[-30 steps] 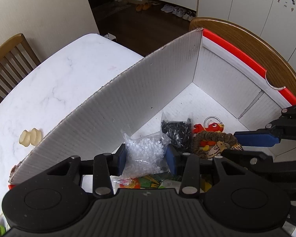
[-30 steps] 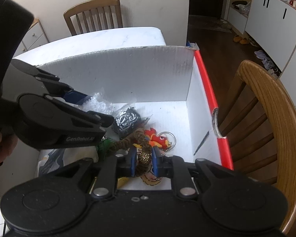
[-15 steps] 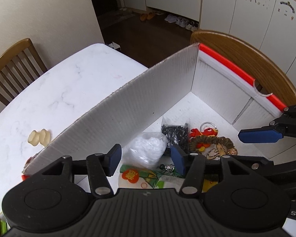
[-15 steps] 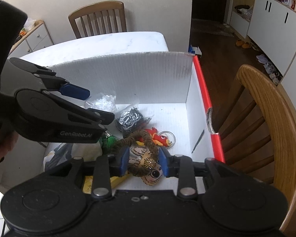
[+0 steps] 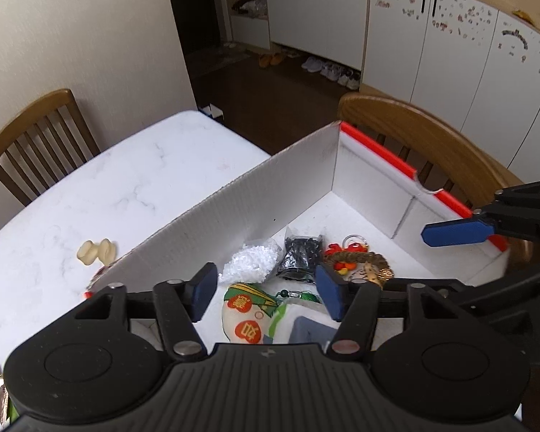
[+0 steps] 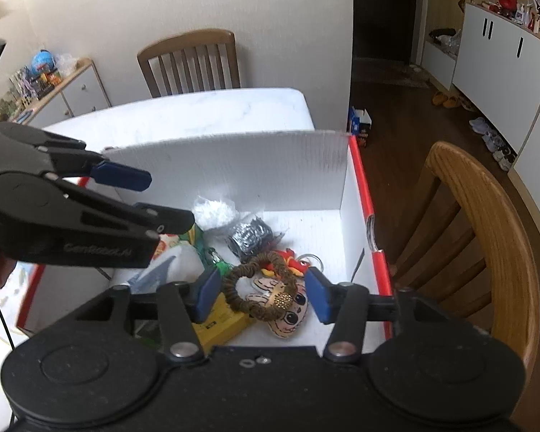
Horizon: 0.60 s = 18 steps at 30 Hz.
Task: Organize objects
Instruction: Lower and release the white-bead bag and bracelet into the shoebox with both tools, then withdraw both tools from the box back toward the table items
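Left wrist view shows the left gripper (image 5: 266, 297) wide open and empty above the box (image 5: 255, 208), whose long wall runs toward the far-right corner, the white bead bag (image 5: 250, 264), black bead bag (image 5: 300, 257) and brown scrunchie (image 5: 360, 261) lying along its floor, and the right gripper (image 6: 262, 297) likewise spread, holding nothing.

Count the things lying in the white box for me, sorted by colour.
White: 2, bead bag, printed pouch
Black: 1, bead bag
Red: 1, keyring
Brown: 1, hair tie
Green: 1, tassel
Yellow: 1, box
Pink: 1, doll charm
Total: 8
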{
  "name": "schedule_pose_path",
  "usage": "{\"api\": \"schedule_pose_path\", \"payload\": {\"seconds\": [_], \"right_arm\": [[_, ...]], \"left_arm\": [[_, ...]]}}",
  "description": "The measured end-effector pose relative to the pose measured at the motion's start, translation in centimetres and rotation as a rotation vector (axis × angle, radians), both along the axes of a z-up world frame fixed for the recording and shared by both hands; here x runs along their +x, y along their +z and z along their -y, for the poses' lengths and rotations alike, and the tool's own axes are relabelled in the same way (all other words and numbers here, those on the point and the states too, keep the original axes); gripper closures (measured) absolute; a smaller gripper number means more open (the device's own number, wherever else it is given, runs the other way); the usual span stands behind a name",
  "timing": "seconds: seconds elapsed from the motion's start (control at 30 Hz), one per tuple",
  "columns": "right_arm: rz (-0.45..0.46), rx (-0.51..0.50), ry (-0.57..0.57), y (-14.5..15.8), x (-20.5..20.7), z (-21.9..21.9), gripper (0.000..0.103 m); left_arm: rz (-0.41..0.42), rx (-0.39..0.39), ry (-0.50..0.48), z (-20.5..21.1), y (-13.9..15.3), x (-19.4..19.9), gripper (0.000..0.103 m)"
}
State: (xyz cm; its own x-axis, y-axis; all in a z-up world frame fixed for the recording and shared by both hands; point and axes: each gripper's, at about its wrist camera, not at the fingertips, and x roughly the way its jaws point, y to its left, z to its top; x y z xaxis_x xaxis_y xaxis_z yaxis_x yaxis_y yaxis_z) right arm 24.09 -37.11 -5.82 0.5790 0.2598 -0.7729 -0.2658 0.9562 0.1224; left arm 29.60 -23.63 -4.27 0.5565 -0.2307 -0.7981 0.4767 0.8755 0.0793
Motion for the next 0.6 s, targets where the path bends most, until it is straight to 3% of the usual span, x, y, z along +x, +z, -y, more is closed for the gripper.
{"api": "schedule_pose_path", "payload": {"seconds": [0.43, 0.5, 0.6], "right_arm": [[0.07, 0.033, 0.028, 2.9, -3.1, -1.2, 0.04], [0.079, 0.037, 0.033, 3.3, -3.6, -1.5, 0.038], [0.099, 0.036, 0.047, 3.9, -4.4, -2.3, 0.037]], "left_arm": [[0.047, -0.08, 0.047, -3.3, 3.5, -4.8, 0.041], [0.054, -0.09, 0.059, -4.2, 4.0, -5.4, 0.035], [0.067, -0.107, 0.068, -5.4, 4.6, -6.3, 0.033]]}}
